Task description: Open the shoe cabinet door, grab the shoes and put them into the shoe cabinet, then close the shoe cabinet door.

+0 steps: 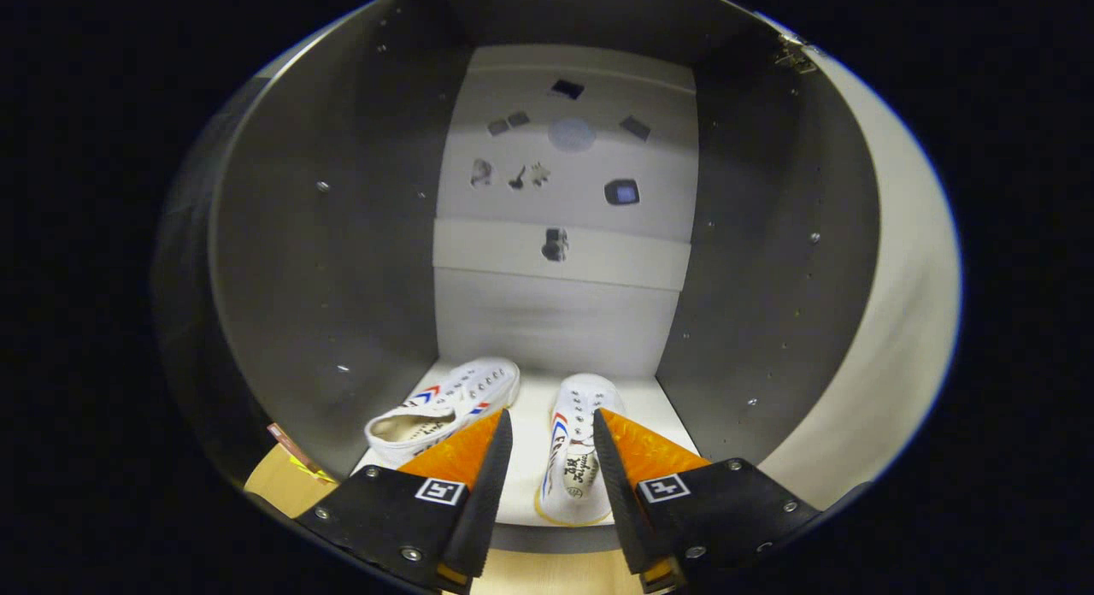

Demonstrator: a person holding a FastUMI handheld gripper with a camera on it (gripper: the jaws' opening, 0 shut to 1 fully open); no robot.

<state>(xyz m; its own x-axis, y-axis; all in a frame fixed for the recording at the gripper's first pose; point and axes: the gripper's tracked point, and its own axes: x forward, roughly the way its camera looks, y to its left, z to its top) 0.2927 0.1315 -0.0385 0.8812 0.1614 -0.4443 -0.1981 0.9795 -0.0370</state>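
Note:
Two white sneakers rest on the bottom shelf of the open shoe cabinet (pixel 325 262). The left shoe (pixel 444 403) lies turned sideways, with red and blue stripes on its side, just beyond my left finger. The right shoe (pixel 577 445) points into the cabinet and sits in the gap between my fingers, closer to the right one. My gripper (pixel 551 420) is open, its fingers spread wide and touching neither shoe. The cabinet door (pixel 897 321) stands open on the right.
Dark side walls close in left and right of the shelf. The pale back panel (pixel 560 193) carries several small stickers. A wooden floor (pixel 278 484) shows below the cabinet's front edge, with a small object at the lower left corner.

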